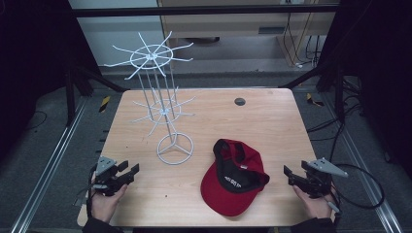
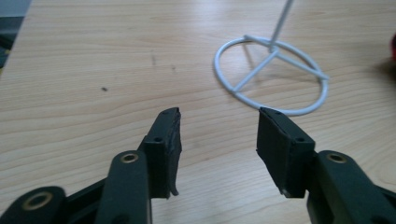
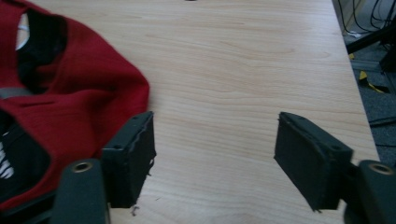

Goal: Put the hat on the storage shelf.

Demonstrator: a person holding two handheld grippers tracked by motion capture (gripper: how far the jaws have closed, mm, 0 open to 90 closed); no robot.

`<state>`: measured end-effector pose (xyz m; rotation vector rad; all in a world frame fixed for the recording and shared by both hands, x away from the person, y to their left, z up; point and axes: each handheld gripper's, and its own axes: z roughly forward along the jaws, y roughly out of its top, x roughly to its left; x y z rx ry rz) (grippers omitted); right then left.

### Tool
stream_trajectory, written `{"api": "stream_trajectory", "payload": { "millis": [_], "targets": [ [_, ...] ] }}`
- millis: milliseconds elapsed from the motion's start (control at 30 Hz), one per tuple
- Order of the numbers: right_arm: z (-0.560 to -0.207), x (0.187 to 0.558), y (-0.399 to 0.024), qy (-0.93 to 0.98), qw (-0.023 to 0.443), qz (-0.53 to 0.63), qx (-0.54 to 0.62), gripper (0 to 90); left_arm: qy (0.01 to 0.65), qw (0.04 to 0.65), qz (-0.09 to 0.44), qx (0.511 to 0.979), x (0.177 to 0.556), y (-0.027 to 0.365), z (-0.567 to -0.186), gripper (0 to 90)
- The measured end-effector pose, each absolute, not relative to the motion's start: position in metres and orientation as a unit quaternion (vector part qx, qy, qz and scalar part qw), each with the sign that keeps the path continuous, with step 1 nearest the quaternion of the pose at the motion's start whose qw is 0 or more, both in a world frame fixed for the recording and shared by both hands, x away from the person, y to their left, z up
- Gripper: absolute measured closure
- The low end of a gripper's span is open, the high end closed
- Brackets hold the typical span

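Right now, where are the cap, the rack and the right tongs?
cap (image 1: 228, 199): high view, red brim.
rack (image 1: 175, 148): high view, ring base.
right tongs (image 1: 287, 175): high view, between the open jaw tips.

Both hand-held grippers (left (image 1: 130, 173), right (image 1: 290, 175)) rest low, jaws open.

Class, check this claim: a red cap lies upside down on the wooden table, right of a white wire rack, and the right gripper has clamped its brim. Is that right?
Not quite. The right gripper is open, holding nothing; the right gripper view shows bare table between its jaws. The red cap does lie upside down, right of the white wire rack.
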<state>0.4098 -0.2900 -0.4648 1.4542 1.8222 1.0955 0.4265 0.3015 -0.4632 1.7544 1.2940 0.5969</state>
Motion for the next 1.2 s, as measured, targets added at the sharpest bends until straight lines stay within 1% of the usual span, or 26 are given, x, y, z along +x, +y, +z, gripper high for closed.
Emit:
{"api": "stream_trajectory", "payload": {
  "millis": [100,167,200,333,833,967,1033,1200],
  "targets": [
    [-0.463,0.403,-0.282,0.686,0.277,0.412,0.532,35.8,0.508,0.431,0.232,0.709,0.422,0.292,-0.461,53.6],
    [-0.462,0.401,-0.28,0.689,0.273,0.411,0.53,36.5,0.504,0.432,0.23,0.712,0.421,0.29,-0.46,55.3],
    [-0.459,0.399,-0.274,0.696,0.262,0.413,0.525,38.7,0.502,0.432,0.228,0.713,0.419,0.286,-0.459,57.0],
    [-0.454,0.395,-0.264,0.707,0.251,0.415,0.515,42.2,0.49,0.433,0.224,0.722,0.413,0.274,-0.455,59.2],
    [-0.449,0.389,-0.241,0.731,0.216,0.428,0.486,45.3,0.455,0.437,0.208,0.747,0.416,0.23,-0.447,58.1],
    [-0.451,0.388,-0.233,0.741,0.201,0.423,0.481,45.6,0.442,0.439,0.199,0.756,0.418,0.211,-0.444,59.2],
    [-0.452,0.388,-0.232,0.743,0.2,0.422,0.479,45.6,0.437,0.439,0.197,0.76,0.418,0.206,-0.444,59.8],
    [-0.455,0.386,-0.227,0.751,0.192,0.417,0.475,45.6,0.41,0.432,0.19,0.78,0.419,0.18,-0.445,60.5]
  ]
}}
